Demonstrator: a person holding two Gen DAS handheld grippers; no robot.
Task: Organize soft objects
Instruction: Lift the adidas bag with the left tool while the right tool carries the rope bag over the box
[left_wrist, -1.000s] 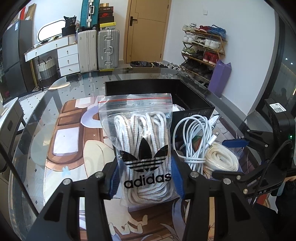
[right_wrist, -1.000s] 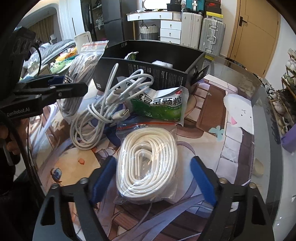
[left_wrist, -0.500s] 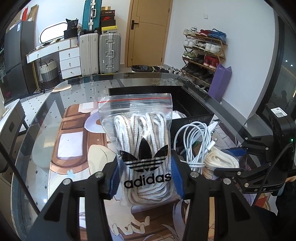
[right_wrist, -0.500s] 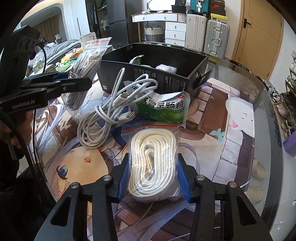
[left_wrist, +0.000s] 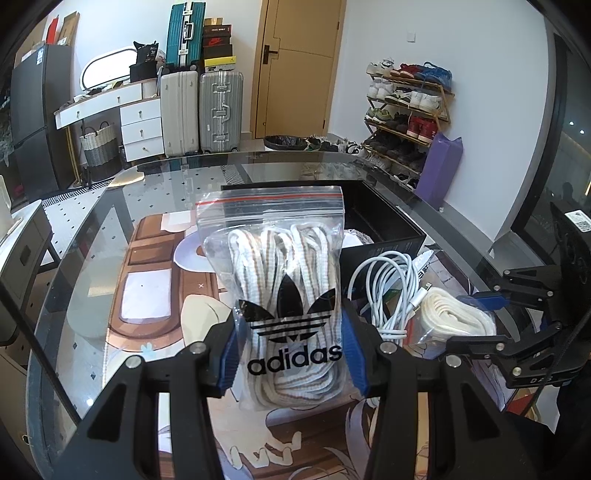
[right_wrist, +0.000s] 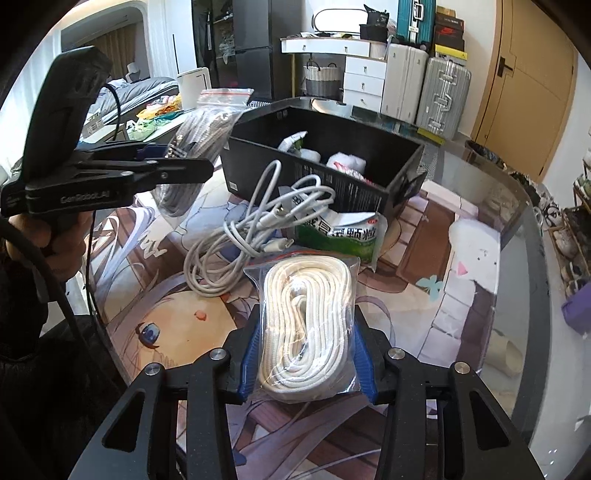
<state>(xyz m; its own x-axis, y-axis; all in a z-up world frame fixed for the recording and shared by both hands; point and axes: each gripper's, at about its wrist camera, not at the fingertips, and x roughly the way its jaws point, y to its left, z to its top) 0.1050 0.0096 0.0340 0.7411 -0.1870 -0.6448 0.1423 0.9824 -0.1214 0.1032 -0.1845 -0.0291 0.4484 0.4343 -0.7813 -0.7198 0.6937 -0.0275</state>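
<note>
On the glass-topped table (right_wrist: 517, 229) with its cartoon mat, a person works two handheld grippers. The left gripper (left_wrist: 291, 350) is clenched on a zip bag of striped shoelaces (left_wrist: 284, 288) printed with the adidas logo, blue pads pressing both sides, the bag held upright above the mat. The right gripper (right_wrist: 306, 365) grasps a clear bag of coiled white cord (right_wrist: 306, 325); its jaws have just been closing, and the pads now squeeze the bag's sides. Beyond it a loose white charging cable (right_wrist: 236, 240) lies on the mat, partly over a green-and-white packet (right_wrist: 340, 236) that leans against the open black box (right_wrist: 325, 184). The box holds a few white soft items, too small to name. In the right wrist view the left gripper's bag hangs just left of the box.
</note>
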